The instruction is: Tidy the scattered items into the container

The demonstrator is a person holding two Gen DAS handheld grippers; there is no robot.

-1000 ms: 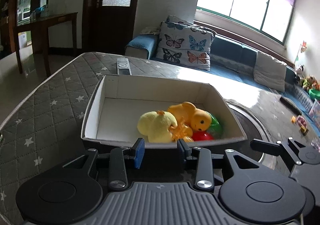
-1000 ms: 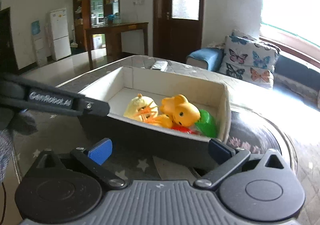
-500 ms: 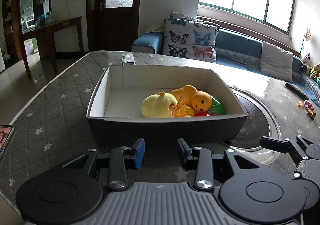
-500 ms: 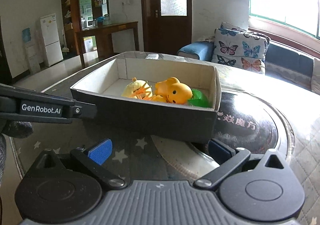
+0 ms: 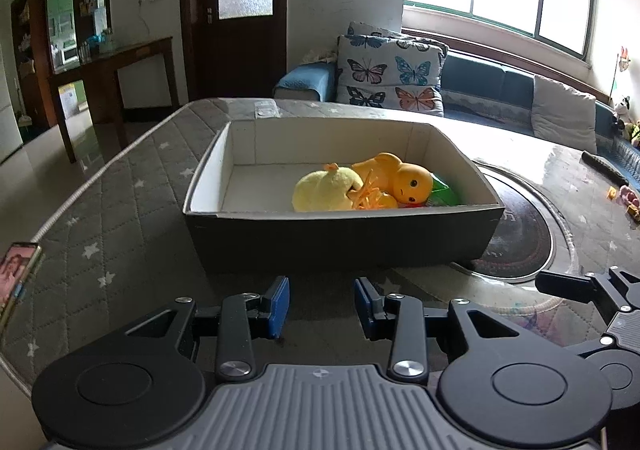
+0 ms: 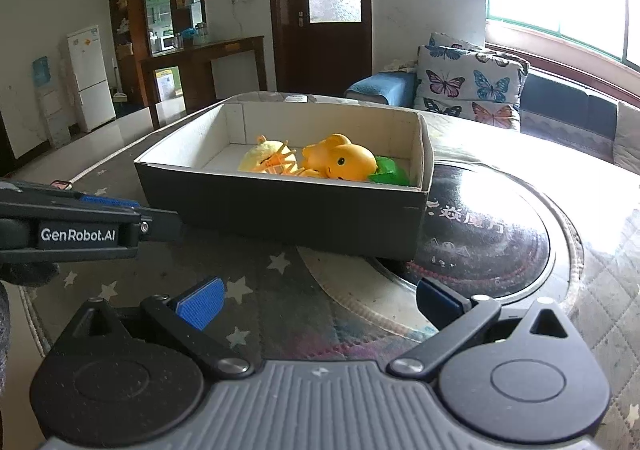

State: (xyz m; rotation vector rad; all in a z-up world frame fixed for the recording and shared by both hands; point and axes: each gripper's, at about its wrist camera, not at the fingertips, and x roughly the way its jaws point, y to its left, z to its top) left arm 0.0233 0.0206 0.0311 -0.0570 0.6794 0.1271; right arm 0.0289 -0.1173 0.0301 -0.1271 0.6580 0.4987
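Hovering both grippers empty, left gripper [image 5: 320, 300] half-spread, right gripper [image 6: 320, 300] wide, box [image 5: 340, 238] dead ahead, long side facing, left nearer.

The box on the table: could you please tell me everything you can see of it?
The box is a shallow, open-topped rectangular tray that looks like cardboard, dark grey outside and white inside. It stands level on the quilted table cover, its right end reaching over the round dark plate set in the table. Inside, bunched at the right end, lie a pale yellow plush chick, an orange duck toy and a green piece; the left part of its floor is bare. Nothing grips it.
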